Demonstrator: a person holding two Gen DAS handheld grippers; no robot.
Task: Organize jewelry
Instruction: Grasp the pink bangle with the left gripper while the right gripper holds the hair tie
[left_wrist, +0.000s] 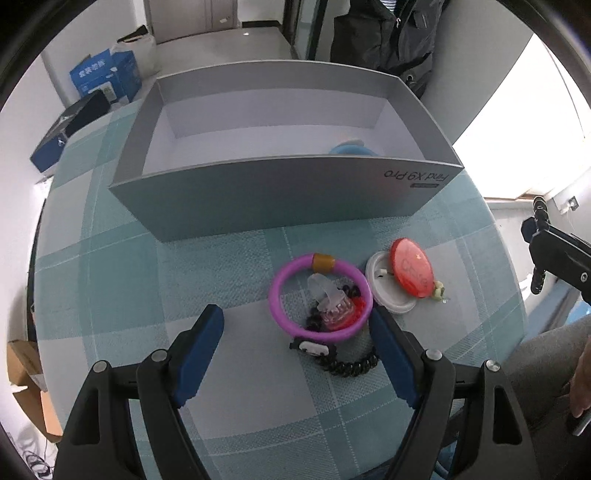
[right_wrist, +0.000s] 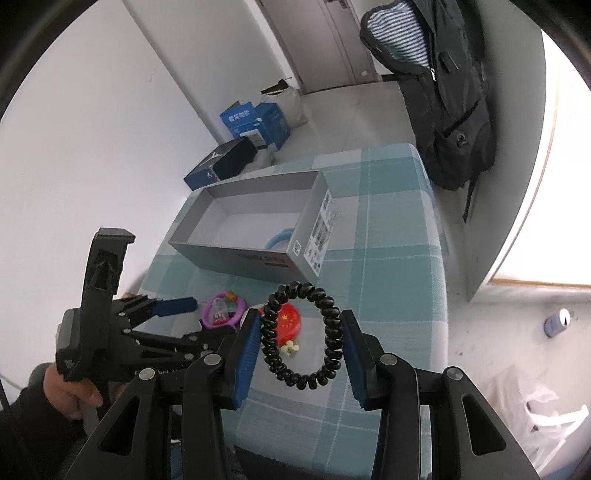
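Your right tool (right_wrist: 301, 343) is clamped on a black coil band (right_wrist: 300, 336), held up in the air above the surface (right_wrist: 399, 288). Your left tool (left_wrist: 295, 332) has its blue pads wide apart and holds nothing, low over the pile. Only a blue ring (right_wrist: 277, 236) lies in the box (right_wrist: 258, 258) so far; the purple ring (left_wrist: 319, 297), the clear clip (left_wrist: 330, 301), another black coil (left_wrist: 349, 363) and the red badge (left_wrist: 412, 267) on its white lid (left_wrist: 384, 291) wait outside it, so most of the job looks left.
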